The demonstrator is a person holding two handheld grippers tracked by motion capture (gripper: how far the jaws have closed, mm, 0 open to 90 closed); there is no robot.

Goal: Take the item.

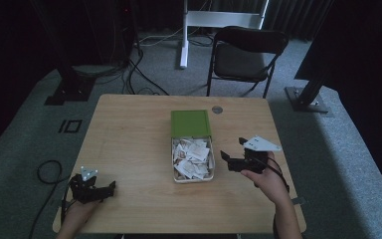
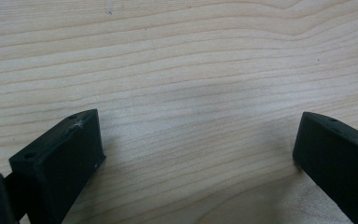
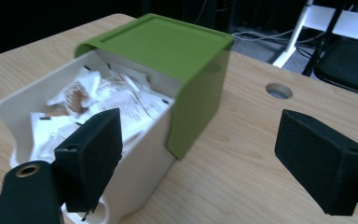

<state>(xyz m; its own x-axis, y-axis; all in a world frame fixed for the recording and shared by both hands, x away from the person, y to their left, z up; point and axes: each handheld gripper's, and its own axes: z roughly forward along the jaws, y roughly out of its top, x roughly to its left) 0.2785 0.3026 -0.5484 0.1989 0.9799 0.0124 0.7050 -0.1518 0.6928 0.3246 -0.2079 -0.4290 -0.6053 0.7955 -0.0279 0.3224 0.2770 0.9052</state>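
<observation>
Wooden table [image 1: 129, 149]: pale grain, round cable hole [image 1: 217, 109] near its 12 o'clock edge; grey carpet and a black folding chair [image 1: 246, 55] lay beyond.

Item 1, white box [image 1: 175, 164]: stood at table centre, its green lid [image 1: 190, 122] slid back toward 12 o'clock, leaving the near half uncovered. Paper sachets [image 1: 193, 157] lay loose inside.

Item 2, your right gripper [image 1: 235, 154]: sat at 3 o'clock of the box, just beside its wall, jaws spread wide and gripping nothing.

Item 3, your left gripper [image 1: 107, 190]: rested at 7 o'clock of the box, well apart from it, low over bare wood, jaws wide apart and empty.
</observation>
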